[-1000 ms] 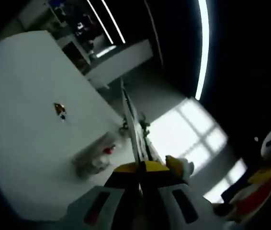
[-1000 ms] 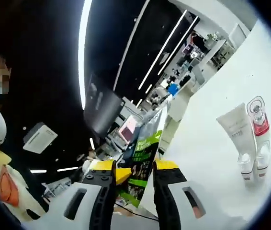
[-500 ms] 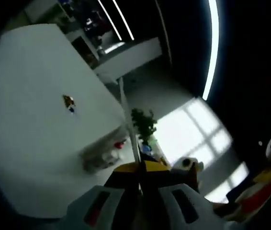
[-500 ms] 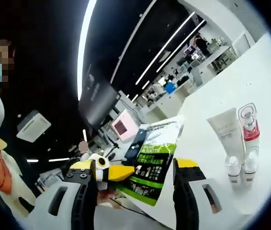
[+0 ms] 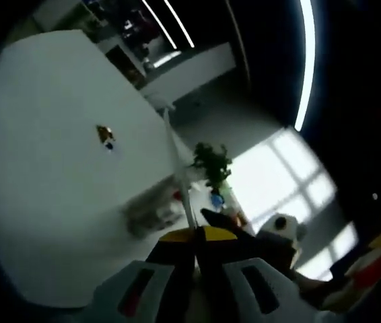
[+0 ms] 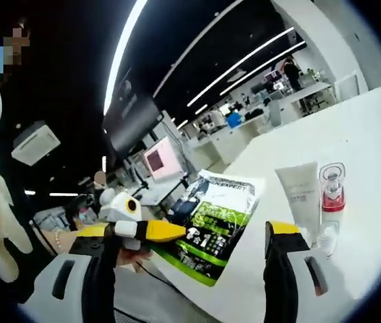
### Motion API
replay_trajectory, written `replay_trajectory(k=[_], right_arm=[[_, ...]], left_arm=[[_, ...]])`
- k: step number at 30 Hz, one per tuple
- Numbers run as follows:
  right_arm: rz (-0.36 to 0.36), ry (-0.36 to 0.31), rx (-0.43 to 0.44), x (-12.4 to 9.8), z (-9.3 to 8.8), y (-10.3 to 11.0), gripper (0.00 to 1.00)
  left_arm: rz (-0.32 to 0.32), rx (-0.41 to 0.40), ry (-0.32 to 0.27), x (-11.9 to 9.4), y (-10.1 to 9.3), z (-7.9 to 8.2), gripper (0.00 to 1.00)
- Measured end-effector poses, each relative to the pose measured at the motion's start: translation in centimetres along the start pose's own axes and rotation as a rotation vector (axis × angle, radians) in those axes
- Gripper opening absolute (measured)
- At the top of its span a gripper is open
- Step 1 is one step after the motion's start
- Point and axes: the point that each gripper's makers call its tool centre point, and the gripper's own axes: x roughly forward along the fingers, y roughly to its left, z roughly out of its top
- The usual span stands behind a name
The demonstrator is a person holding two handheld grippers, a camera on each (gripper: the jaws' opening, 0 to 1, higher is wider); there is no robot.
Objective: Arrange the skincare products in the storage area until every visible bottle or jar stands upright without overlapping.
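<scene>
Since 1 second ago, the right tongs [image 6: 190, 235] have spread from a narrow gap to wide apart, and the green and white sachet [image 6: 215, 225] that stood edge-on between them now shows its flat printed face. In the right gripper view the sachet hangs between the 2 spread jaws, touching neither, and the yellow tip of the left tongs reaches in from the left and pinches its lower left edge.

In the left gripper view the left tongs [image 5: 197, 235] are closed on the sachet [image 5: 179, 171], seen edge-on as a thin pale line rising from the yellow tips.

On the white bench [image 6: 372, 155], to the right of the sachet in the right gripper view, a white tube [image 6: 300, 195] stands cap-down just beside a clear bottle with a red band [image 6: 331, 198]; both are upright and their sides look to touch. In the left gripper view the same group is a blurred pale smear on the bench [image 5: 49, 202], too soft to read.
</scene>
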Motion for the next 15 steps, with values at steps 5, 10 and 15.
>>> replay_trajectory(k=[5,10,15], right_arm=[[-0.022,0.023,-0.025,-0.4,-0.5,-0.7,0.99],[-0.045,0.054,-0.056,-1.0,-1.1,-1.5,1.00],[-0.075,0.069,-0.064,-1.7,-1.6,-2.5,1.00]], left_arm=[[0.031,0.004,0.014,0.7,0.7,-0.5,0.00],[0.046,-0.004,0.032,1.2,1.3,-1.1,0.00],[0.064,-0.012,0.045,1.7,2.0,-1.6,0.00]])
